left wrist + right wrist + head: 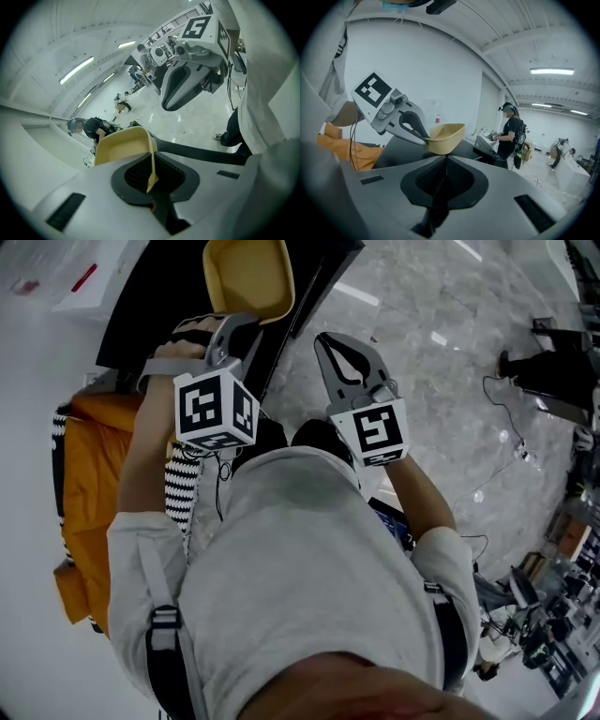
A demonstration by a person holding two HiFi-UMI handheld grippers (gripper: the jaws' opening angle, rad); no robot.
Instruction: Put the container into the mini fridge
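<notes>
A yellow open-topped container (248,276) hangs out in front of me over a black surface (155,320). My left gripper (234,322) is shut on its near wall; in the left gripper view the thin yellow wall (151,164) runs down between the jaws. The right gripper view shows the same container (446,137) held by the left gripper (423,136). My right gripper (322,338) floats to the container's right above the floor, shut, with nothing in it. The left gripper view shows the right gripper (174,93) up high. I cannot make out a mini fridge.
An orange padded thing (84,474) lies at my left, beside a black-and-white striped cloth (180,486). Grey marble floor (441,352) spreads to the right, with cables on it. A person wearing a headset (510,136) stands at a bench farther off.
</notes>
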